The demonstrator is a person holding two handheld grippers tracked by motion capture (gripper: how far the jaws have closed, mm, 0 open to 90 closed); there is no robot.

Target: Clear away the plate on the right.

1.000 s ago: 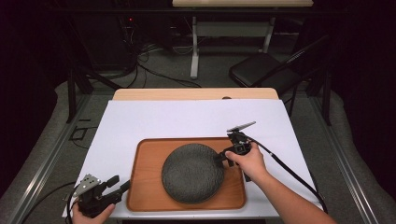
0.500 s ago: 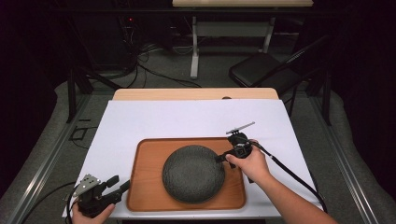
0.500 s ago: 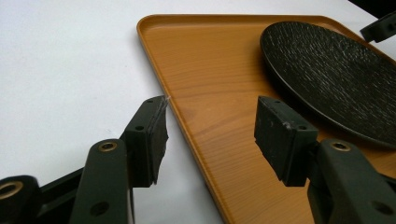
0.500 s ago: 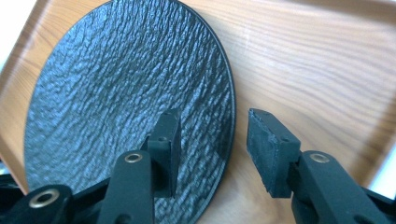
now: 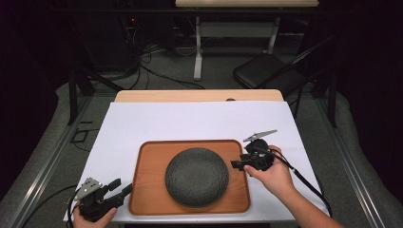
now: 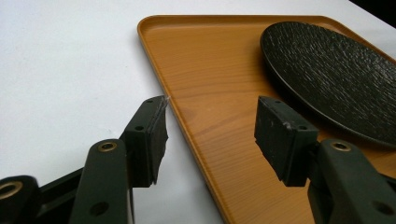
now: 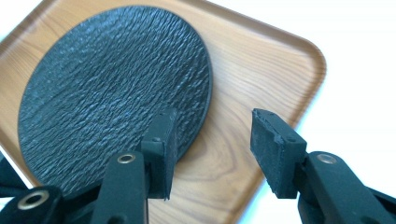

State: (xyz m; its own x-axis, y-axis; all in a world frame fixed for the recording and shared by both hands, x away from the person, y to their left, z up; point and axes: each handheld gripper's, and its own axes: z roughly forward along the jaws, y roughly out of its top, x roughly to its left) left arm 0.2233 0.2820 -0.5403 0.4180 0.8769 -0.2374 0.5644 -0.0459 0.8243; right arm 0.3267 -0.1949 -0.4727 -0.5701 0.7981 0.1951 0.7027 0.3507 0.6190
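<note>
High view: the right gripper (image 5: 239, 164) hangs over the right rim of the wooden tray (image 5: 148, 190), jaws parted and holding nothing, having just been opening; the dark plate (image 5: 196, 176) lies on the tray just ahead of those jaws, apart from them; the left gripper (image 5: 124, 188) rests at the near left corner of the white table (image 5: 190, 121), its tips just short of the tray's left edge, jaws spread and empty.

Left gripper view: the jaws stand wide, one over the white table (image 6: 60, 60), the other over the tray (image 6: 210, 84); the tray's rim runs between them, untouched as far as can be seen; the plate (image 6: 336, 74) lies beyond the right-hand jaw.

Right gripper view: both jaws are released with bare tray (image 7: 261, 65) in the gap; the plate (image 7: 112, 88) lies under and beyond the left-hand jaw, flat on the tray; contact with it cannot be told.
</note>
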